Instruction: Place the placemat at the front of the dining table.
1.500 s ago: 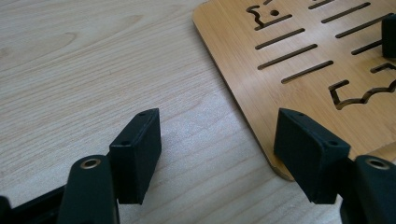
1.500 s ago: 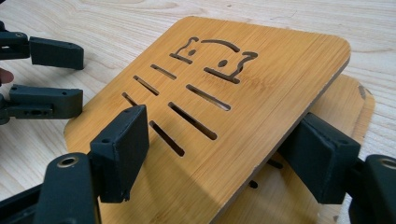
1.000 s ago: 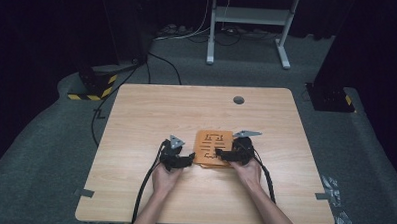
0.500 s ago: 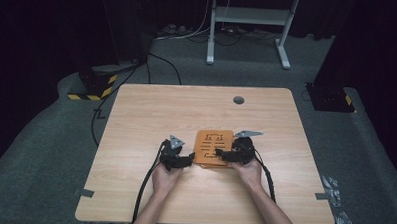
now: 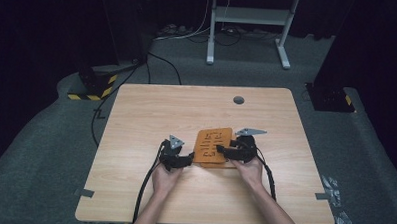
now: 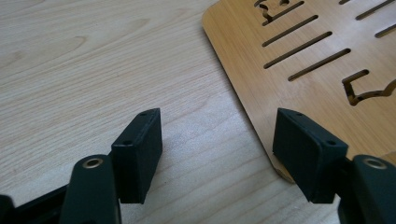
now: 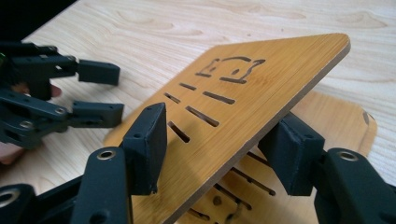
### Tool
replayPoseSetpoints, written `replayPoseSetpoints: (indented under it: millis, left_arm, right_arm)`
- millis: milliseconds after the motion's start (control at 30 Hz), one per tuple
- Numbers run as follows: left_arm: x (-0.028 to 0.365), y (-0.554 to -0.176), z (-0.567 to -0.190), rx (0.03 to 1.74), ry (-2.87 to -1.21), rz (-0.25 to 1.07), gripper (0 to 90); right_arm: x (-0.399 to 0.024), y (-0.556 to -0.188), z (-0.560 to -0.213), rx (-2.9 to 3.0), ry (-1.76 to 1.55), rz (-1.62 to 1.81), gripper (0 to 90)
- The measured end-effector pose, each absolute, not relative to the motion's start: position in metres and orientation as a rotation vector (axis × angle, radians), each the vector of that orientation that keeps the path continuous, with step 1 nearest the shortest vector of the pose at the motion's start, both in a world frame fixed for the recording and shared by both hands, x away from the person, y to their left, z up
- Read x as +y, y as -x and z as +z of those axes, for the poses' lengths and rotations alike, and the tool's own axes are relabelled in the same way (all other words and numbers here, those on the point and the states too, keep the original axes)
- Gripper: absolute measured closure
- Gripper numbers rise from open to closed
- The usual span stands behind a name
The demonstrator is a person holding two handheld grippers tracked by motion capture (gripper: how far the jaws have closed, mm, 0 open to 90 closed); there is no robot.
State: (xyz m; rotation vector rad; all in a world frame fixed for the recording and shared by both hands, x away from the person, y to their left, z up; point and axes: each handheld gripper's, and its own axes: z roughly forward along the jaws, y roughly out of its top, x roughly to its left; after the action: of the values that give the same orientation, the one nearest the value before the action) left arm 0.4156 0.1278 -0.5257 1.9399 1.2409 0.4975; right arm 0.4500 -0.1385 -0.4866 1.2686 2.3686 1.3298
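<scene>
Two thin orange-brown slotted boards (image 5: 213, 142) lie stacked near the middle of the table. My right gripper (image 7: 219, 149) has the upper board (image 7: 261, 70) slanting between its jaws, which have just been closing: one pad is on the board's top face and the other under its raised edge. That edge is lifted off the lower board (image 7: 336, 121), which lies flat. My left gripper (image 6: 217, 154) stands open at the flat board's corner (image 6: 289, 42), with bare table between its pads. The left gripper (image 7: 100, 93) also appears in the right gripper view, nothing in it.
The wooden table (image 5: 161, 110) has a round cable hole (image 5: 238, 100) at the back. Cables trail from both grippers toward the near edge. A white metal stand (image 5: 249, 23) and a yellow-black striped block (image 5: 89, 93) sit on the floor beyond the table.
</scene>
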Motion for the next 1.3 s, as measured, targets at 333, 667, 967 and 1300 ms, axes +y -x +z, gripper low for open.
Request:
replayPoseSetpoints:
  millis: [333,667,967,1300]
  left_arm:
    - [0.127,-0.415,-0.526,1.237,-1.948,0.507,34.0]
    - [0.121,-0.415,-0.526,1.223,-2.000,0.539,33.8]
    - [0.121,-0.415,-0.526,1.221,-2.002,0.541,33.6]
    - [0.121,-0.415,-0.526,1.221,-2.002,0.540,33.4]
  right_arm:
    - [-0.131,-0.450,-0.478,2.357,-1.277,1.316,44.7]
    - [-0.121,-0.452,-0.471,2.379,-1.259,1.328,49.2]
    - [-0.104,-0.452,-0.466,2.394,-1.234,1.308,54.6]
    - [-0.093,-0.450,-0.463,2.402,-1.199,1.295,57.2]
